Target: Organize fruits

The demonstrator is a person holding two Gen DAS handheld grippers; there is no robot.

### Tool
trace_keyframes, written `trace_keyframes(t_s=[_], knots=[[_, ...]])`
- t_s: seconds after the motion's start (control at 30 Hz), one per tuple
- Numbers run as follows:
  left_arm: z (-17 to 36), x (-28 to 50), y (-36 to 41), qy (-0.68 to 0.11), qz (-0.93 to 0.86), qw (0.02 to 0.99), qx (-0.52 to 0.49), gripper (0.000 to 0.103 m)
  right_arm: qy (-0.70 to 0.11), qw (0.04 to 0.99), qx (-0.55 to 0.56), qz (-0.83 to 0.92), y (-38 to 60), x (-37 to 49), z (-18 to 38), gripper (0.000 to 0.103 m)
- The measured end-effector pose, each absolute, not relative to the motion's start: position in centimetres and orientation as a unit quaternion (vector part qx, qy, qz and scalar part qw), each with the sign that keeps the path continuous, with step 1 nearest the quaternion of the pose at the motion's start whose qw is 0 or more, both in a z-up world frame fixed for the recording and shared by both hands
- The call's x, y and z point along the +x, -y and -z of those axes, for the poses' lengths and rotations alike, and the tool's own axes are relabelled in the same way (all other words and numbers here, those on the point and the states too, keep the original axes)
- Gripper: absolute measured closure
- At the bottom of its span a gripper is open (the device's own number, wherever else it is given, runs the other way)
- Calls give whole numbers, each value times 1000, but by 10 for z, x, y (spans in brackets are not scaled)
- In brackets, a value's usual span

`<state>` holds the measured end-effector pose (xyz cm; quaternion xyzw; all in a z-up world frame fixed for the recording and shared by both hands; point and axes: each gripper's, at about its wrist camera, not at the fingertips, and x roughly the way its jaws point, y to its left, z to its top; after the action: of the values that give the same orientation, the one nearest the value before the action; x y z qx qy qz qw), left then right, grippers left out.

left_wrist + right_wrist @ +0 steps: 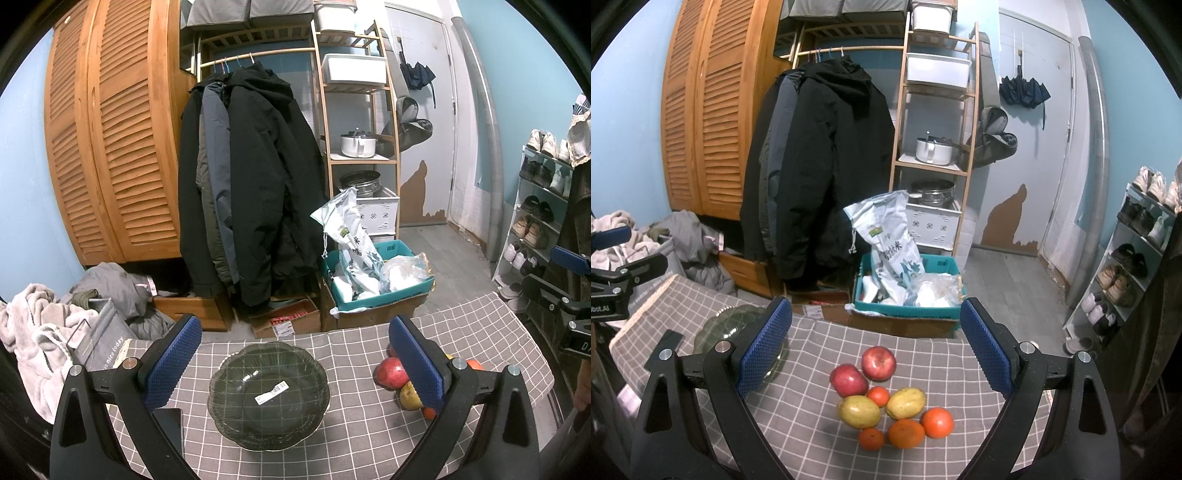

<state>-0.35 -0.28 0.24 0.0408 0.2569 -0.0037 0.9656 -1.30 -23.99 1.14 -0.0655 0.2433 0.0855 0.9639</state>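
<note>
Left gripper [295, 363]: released, jaws spread wide, holding nothing; bowl [269, 395] lies on the cloth [369, 435] between them, empty except for a label. Right gripper [876, 349]: released, jaws wide, holding nothing. Fruit on the cloth between the right jaws: two apples [878, 363] at 12 o'clock of the cluster, two mangoes [859, 411] at centre, oranges [937, 422] at 4 to 6 o'clock. The bowl sits at 9 o'clock of the fruit, apart from it
</note>
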Motion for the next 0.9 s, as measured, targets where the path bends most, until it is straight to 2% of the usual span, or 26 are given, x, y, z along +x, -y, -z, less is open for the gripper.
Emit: trace_keyframes(t_s=[0.9], knots=[[-3, -4, 3, -258, 4, 965, 39, 1, -242, 964, -65, -86, 241, -15, -13, 12]])
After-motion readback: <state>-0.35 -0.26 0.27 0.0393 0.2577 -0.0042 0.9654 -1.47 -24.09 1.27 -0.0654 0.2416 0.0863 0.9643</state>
